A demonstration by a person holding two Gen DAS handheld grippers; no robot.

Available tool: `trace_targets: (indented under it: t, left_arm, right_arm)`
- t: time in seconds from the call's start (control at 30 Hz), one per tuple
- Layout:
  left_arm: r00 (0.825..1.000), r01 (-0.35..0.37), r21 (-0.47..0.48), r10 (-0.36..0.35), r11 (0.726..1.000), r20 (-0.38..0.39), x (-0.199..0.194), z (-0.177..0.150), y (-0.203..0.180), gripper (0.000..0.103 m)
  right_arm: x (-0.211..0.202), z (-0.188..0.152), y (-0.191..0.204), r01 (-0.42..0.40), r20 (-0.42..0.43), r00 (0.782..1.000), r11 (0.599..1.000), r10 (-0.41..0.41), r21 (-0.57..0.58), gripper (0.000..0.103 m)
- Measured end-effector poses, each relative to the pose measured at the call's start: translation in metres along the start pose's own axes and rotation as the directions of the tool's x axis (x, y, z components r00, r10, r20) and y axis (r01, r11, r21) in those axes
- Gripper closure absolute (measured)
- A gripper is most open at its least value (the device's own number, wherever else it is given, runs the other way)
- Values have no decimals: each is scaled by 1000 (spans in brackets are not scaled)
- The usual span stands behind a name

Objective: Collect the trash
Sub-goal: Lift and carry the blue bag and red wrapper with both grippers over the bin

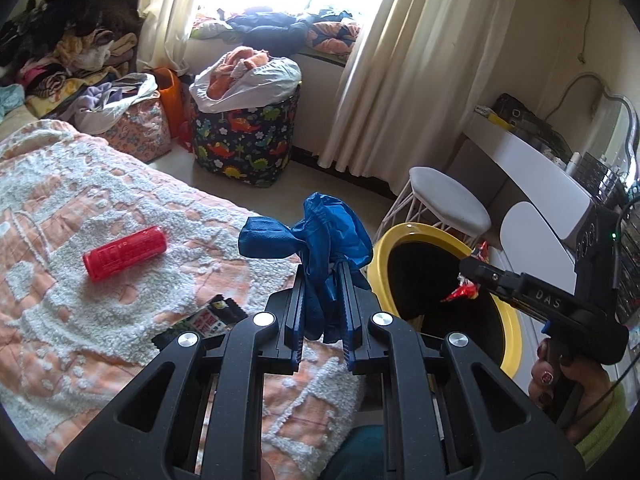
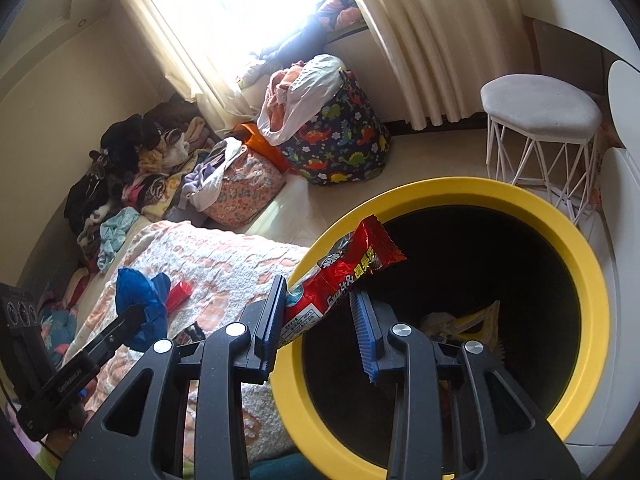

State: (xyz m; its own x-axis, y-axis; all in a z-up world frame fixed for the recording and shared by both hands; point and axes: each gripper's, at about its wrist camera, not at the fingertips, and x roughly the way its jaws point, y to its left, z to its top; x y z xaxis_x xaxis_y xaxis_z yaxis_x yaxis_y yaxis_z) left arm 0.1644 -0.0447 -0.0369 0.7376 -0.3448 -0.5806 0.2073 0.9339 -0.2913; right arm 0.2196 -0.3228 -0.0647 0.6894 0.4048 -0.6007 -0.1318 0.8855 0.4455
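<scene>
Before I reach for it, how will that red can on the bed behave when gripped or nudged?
The red can lies on its side, so a nudge probably rolls it, though the nubbly bedspread may slow it. Likely stiff and light if empty; its smooth surface could slip between the pads.

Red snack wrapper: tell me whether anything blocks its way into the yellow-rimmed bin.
Nothing visible does. The red snack wrapper, held in the right hand-held gripper, hangs over the yellow-rimmed bin, whose mouth is open.

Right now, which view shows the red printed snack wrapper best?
The right wrist view: the red printed snack wrapper fills the centre, print readable, pinched in the right gripper over the yellow-rimmed bin. The left wrist view shows only small crumpled red bits.
</scene>
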Motion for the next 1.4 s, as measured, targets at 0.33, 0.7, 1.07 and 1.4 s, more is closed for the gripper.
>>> trace_targets:
  t: [0.33,0.7,1.07,1.4]
  left_arm:
    - [999,37,33,-37,999,-10,2,-2,-17,93]
    - [997,77,77,-75,994,-29,6,-6,-40,93]
    - [992,119,128,-111,985,-63,17,-13,-65,93]
    - [985,149,172,-132,974,-108,27,-26,-85,93]
  right_arm:
    - [-12,10,-18,43,41,998,999,-44,29,72]
    - [-24,15,-39,88,78,993,994,-93,66,72]
    - [-34,17,-56,134,108,984,986,-144,100,72]
    - [-35,17,-71,164,104,979,979,-177,125,72]
